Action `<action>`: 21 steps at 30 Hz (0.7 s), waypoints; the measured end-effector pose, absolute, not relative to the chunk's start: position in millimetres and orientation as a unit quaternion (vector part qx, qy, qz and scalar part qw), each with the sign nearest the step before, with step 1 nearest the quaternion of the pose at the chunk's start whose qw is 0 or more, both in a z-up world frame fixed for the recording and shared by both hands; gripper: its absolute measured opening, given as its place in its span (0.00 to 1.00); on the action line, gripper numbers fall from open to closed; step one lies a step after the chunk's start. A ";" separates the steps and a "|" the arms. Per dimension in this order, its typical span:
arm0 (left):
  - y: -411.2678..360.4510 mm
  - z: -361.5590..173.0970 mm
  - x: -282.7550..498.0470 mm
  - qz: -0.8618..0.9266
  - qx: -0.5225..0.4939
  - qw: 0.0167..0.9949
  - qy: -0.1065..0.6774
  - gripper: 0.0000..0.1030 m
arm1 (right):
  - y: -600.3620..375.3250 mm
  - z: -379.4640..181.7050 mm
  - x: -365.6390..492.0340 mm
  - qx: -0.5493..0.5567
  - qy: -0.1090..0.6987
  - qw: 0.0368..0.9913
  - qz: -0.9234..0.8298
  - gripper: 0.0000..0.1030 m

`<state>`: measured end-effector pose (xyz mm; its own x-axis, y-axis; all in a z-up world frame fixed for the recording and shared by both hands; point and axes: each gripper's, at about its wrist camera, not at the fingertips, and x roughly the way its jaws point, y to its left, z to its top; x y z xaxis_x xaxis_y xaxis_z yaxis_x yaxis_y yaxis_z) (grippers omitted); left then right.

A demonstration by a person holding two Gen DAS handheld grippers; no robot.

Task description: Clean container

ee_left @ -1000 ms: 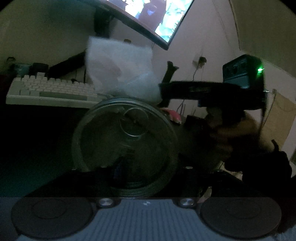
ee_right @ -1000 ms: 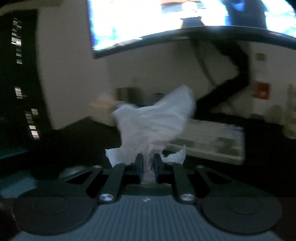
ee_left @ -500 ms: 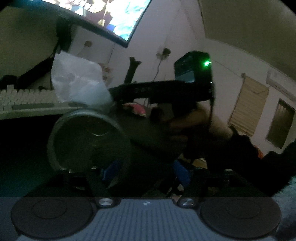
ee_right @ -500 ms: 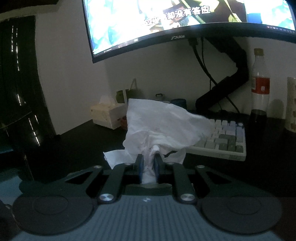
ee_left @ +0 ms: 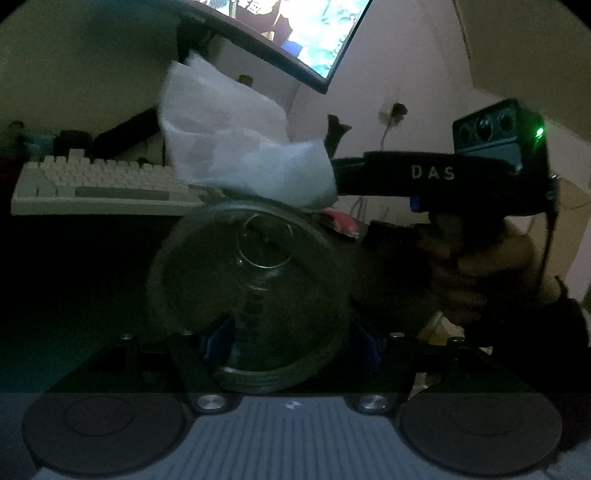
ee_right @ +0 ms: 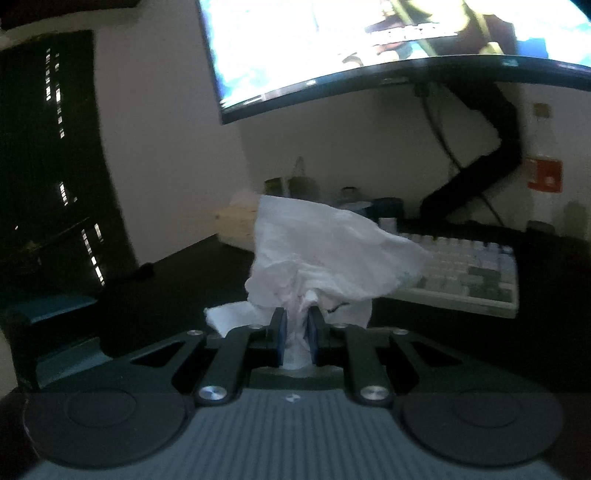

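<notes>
While the left gripper [ee_left: 291, 339] clamps the clear jar [ee_left: 247, 295] on its side and the right gripper [ee_right: 295, 332] pinches a tissue [ee_right: 325, 254] above its far rim, hard wiping could tear the tissue or twist the jar loose.

In the left wrist view the container [ee_left: 247, 295] lies on its side between the left tongs [ee_left: 291, 343], its mouth toward the camera. The tissue [ee_left: 236, 147] sits at its upper rim, held by the right tongs [ee_left: 343, 177] reaching in from the right. Behind them the keyboard [ee_left: 99, 184] lies on the desk [ee_left: 74, 266], with the monitor [ee_left: 295, 33] above. In the right wrist view the tissue box [ee_right: 236, 225] stands on the desk left of the keyboard, beyond the tissue.
</notes>
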<state>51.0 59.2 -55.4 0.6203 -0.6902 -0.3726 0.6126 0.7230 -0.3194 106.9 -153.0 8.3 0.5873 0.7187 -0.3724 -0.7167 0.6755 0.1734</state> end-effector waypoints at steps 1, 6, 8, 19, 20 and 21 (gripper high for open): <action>56.2 -55.9 50.7 -0.362 -0.076 0.898 0.237 0.67 | -151.8 8.1 107.5 0.000 0.209 0.890 0.405 0.16; 47.6 -57.6 48.1 -0.355 -0.061 0.905 0.227 0.69 | -166.1 4.8 123.0 0.000 0.215 0.909 0.358 0.16; 50.2 -58.0 49.4 -0.355 -0.071 0.904 0.227 0.70 | -173.0 3.4 128.5 0.001 0.219 0.920 0.326 0.16; 58.7 -58.4 61.8 -0.355 -0.120 0.899 0.227 0.72 | -148.0 9.5 100.8 -0.020 0.198 0.893 0.403 0.16; 58.6 -58.1 62.0 -0.354 -0.119 0.899 0.227 0.72 | -153.5 7.6 110.2 -0.015 0.202 0.902 0.381 0.16; 58.4 -57.9 62.1 -0.353 -0.117 0.900 0.227 0.72 | -158.5 6.1 117.9 -0.013 0.205 0.912 0.355 0.16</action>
